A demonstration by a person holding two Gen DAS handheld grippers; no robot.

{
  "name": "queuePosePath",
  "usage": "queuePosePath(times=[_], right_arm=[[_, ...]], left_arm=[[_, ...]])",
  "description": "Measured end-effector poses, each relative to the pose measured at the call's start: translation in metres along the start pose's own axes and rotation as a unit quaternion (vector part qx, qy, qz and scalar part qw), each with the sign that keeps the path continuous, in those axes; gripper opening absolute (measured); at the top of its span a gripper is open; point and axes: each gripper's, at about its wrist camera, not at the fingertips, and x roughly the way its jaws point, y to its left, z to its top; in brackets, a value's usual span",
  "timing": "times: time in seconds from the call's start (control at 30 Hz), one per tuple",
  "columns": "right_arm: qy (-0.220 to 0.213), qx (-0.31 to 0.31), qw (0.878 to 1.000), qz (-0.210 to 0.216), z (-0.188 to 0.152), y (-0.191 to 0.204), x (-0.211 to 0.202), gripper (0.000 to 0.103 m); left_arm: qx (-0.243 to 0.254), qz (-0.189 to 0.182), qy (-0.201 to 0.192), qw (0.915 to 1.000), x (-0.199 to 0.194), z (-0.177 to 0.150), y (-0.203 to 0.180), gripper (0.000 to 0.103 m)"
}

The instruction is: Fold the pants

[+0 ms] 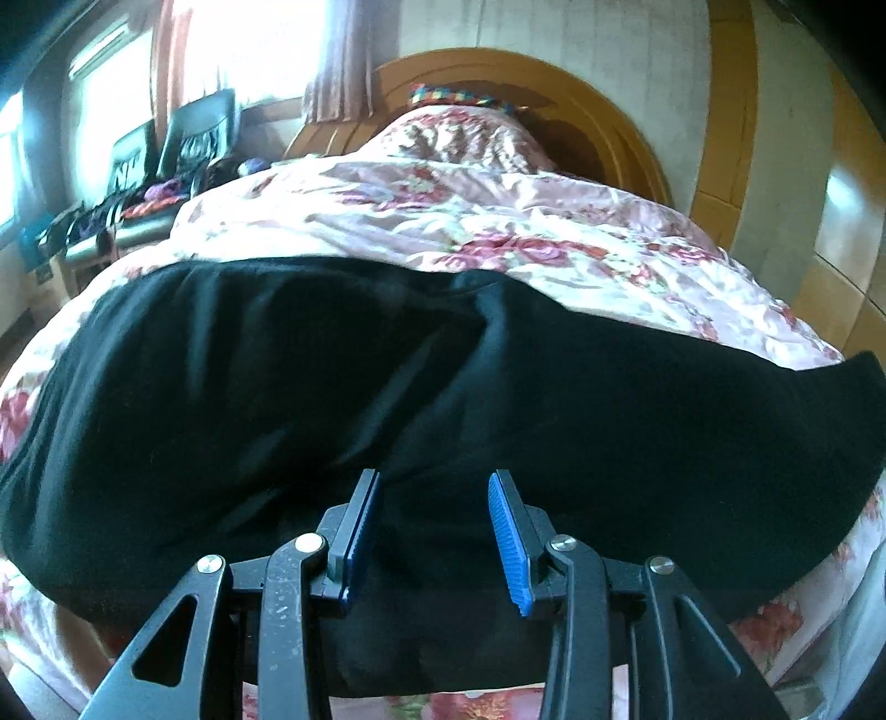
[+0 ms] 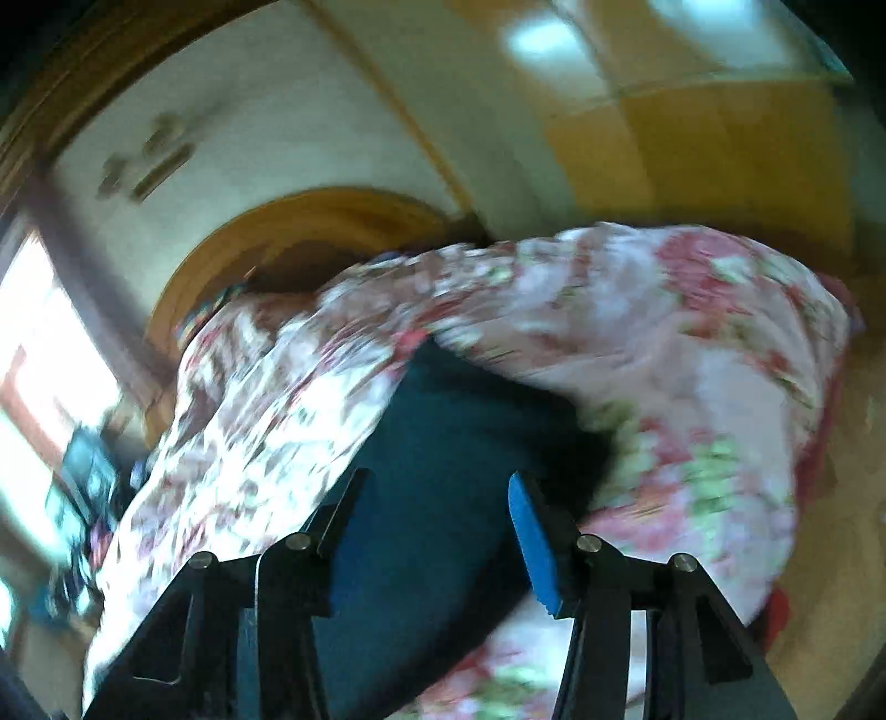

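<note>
My left gripper point(image 1: 433, 501) hangs with jaws apart, gripping nothing, right over the black pants point(image 1: 387, 387), which lie on the floral bedspread point(image 1: 498, 221) with their long axis running left to right across the frame. My right gripper point(image 2: 437, 501), also parted and empty, sits over their end, lower centre.

A bed is covered by a pink floral quilt point(image 1: 498, 232), rumpled and heaped toward an arched wooden headboard point(image 1: 554, 83). A multicoloured woven item point(image 1: 448, 97) is seen at the top of the heap. Dark chairs point(image 1: 188, 144) piled with clothing are lined up beside the bed under bright windows point(image 1: 249, 44), where a reddish curtain point(image 1: 338, 72) is hung. Yellow wooden panelling point(image 2: 692, 133) is seen on the wall.
</note>
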Motion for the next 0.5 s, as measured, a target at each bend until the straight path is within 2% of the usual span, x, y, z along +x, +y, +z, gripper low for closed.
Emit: queuePosePath(times=[0.1, 0.2, 0.27, 0.37, 0.43, 0.5], right_arm=[[0.05, -0.05, 0.996, 0.049, -0.02, 0.039, 0.021, 0.051], [0.12, -0.087, 0.98, 0.134, -0.038, 0.091, 0.052, 0.051], [0.176, -0.11, 0.961, 0.184, -0.054, 0.136, 0.078, 0.051], [0.262, -0.132, 0.923, 0.248, -0.084, 0.203, 0.117, 0.051], [0.291, -0.154, 0.908, 0.259, -0.104, 0.245, 0.138, 0.051], [0.294, -0.191, 0.898, 0.265, -0.12, 0.283, 0.152, 0.051]], left_arm=[[0.004, -0.001, 0.001, 1.0, -0.001, 0.001, -0.004, 0.04], [-0.007, -0.001, 0.001, 1.0, 0.0, 0.006, 0.0, 0.04], [-0.016, 0.008, 0.002, 0.9998, 0.003, 0.012, 0.007, 0.04], [-0.022, 0.032, 0.014, 0.9991, 0.018, 0.022, 0.023, 0.04], [-0.028, 0.051, 0.018, 0.9982, 0.026, 0.024, 0.037, 0.04], [-0.048, 0.037, 0.014, 0.9981, 0.025, 0.021, 0.049, 0.04]])
